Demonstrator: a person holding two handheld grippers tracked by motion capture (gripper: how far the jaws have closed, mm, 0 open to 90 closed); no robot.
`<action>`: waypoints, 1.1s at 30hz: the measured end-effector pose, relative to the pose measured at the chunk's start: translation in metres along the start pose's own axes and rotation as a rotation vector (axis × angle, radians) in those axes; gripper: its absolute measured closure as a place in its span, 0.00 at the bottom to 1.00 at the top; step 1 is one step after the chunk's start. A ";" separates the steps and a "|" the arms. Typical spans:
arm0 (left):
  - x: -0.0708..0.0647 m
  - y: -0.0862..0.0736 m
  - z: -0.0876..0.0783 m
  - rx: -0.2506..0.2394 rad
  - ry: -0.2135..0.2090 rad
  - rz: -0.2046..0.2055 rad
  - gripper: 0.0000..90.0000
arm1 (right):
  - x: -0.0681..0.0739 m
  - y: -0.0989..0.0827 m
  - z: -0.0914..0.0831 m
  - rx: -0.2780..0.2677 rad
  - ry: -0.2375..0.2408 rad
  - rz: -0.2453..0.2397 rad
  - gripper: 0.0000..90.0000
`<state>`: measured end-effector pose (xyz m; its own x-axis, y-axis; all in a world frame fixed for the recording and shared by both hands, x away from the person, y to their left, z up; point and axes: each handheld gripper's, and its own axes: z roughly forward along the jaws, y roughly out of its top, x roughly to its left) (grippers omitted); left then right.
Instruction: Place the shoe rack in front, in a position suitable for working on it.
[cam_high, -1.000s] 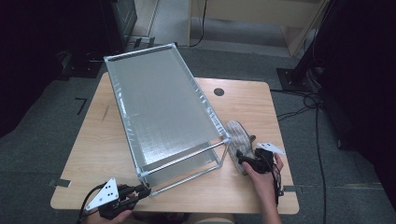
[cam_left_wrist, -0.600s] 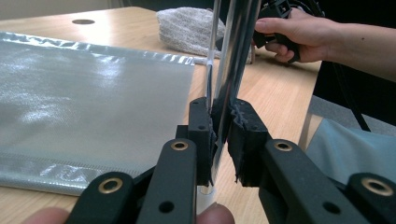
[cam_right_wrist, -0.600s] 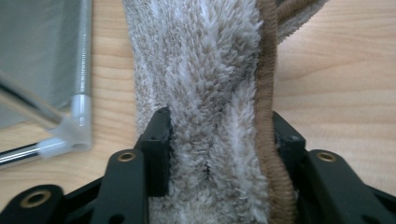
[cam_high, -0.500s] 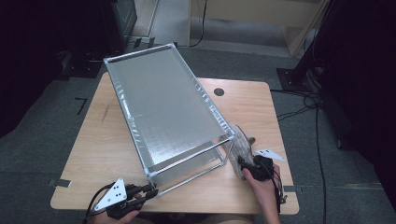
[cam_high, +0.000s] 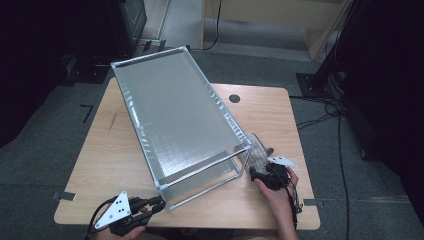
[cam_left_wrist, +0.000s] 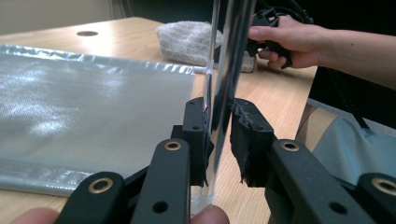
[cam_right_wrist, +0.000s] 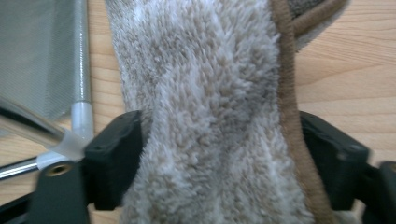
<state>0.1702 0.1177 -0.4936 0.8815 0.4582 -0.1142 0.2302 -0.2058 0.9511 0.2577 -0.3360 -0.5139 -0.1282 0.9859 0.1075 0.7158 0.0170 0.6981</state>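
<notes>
high view: a silver fabric rack (cam_high: 175, 120) on a metal tube frame is standing tilted on the wooden table (cam_high: 260, 107), its far end raised and its near end low. the left gripper (cam_high: 157, 203) is sitting at the near left corner of the rack, probably steadying the frame so it is not sliding while the other hand works. the right gripper (cam_high: 256, 174) is lying just beside the rack's near right corner, on a fluffy beige towel (cam_high: 256, 150) bunched against that corner.

left gripper view: the left gripper (cam_left_wrist: 218, 135) is pinching the upright corner tube (cam_left_wrist: 229, 56) of the rack; its jaws are standing narrow with the pads pressed to the shiny tube on both sides, after closing a little further in the last moment. beyond the tube, the towel (cam_left_wrist: 187, 42) is resting on the table, and the person's other hand (cam_left_wrist: 299, 39) is reaching to it.

right gripper view: the right gripper (cam_right_wrist: 219, 163) is straddling the towel (cam_right_wrist: 205, 93), its jaws fairly wide with the thick pile filling the gap and touching both pads. they have just been opening slightly, so the hold looks loose, a gathering grip. the rack's frame tube (cam_right_wrist: 81, 65) is running just beside the towel.
</notes>
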 end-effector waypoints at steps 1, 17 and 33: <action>0.001 0.000 0.001 -0.002 -0.003 -0.001 0.85 | 0.000 -0.001 0.000 -0.004 -0.004 -0.009 0.29; -0.004 0.008 0.026 0.029 -0.024 0.024 0.90 | -0.019 -0.010 -0.015 -0.165 -0.046 0.114 0.74; -0.015 0.013 0.048 0.040 -0.067 0.041 0.91 | 0.013 0.054 -0.137 -0.589 0.087 0.124 0.72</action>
<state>0.1795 0.0664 -0.4927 0.9157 0.3903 -0.0960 0.2090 -0.2584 0.9432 0.2007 -0.3455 -0.3777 -0.1414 0.9570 0.2533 0.2322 -0.2166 0.9482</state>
